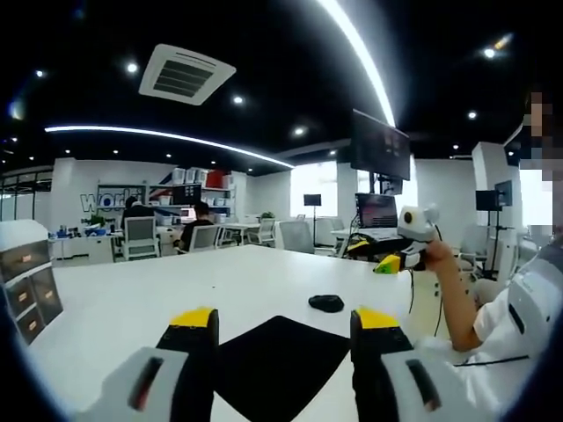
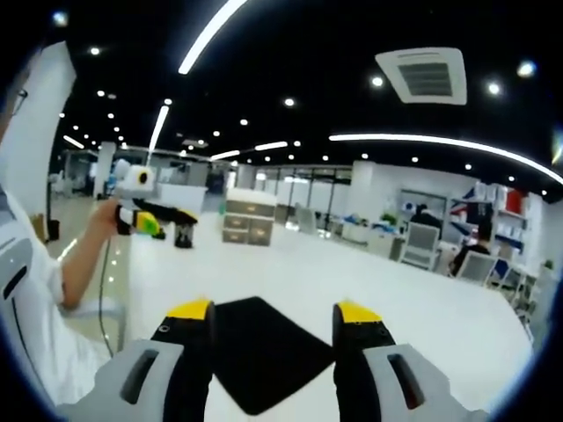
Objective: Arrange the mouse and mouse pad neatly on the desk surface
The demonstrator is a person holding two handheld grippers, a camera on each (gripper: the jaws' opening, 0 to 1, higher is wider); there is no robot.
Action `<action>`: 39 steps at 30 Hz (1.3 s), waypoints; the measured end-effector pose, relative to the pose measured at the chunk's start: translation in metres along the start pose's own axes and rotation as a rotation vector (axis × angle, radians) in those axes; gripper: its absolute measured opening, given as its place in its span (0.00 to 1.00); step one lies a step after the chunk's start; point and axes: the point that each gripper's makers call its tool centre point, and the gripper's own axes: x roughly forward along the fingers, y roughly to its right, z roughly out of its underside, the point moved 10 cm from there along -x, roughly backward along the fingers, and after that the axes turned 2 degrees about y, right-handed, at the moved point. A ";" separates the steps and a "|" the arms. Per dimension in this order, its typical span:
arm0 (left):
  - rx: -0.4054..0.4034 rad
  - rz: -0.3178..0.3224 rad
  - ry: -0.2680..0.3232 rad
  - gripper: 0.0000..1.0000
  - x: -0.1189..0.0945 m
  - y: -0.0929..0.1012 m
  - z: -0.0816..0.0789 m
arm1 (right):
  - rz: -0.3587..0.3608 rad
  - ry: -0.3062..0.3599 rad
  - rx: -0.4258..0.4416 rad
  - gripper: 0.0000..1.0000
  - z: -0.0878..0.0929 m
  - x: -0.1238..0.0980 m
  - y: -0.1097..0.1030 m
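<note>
The mouse pad (image 1: 280, 362), thin and limp, is seen flat on the counter (image 1: 176, 290); an edge should be pinched. The mouse (image 1: 326, 303) lies beyond, right. Both tools (image 1: 283, 327) (image 2: 274, 318) are held apart, empty.

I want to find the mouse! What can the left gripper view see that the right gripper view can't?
The left gripper view has the black mouse lying on the white desk, beyond the pad and apart from it, plus a hanging monitor. The right gripper view has a small drawer unit standing on the desk. Both share the black mouse pad, the desk, and each other's hand-held gripper raised in a hand.
</note>
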 end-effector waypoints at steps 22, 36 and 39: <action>0.001 0.000 0.000 0.60 0.001 0.001 0.000 | 0.001 -0.002 0.003 0.52 0.001 -0.002 0.001; 0.001 -0.001 -0.001 0.60 0.001 0.000 -0.001 | 0.011 -0.004 0.005 0.52 0.002 -0.002 0.003; 0.003 -0.001 -0.001 0.60 0.000 0.000 -0.001 | 0.013 -0.005 0.003 0.52 0.002 -0.003 0.003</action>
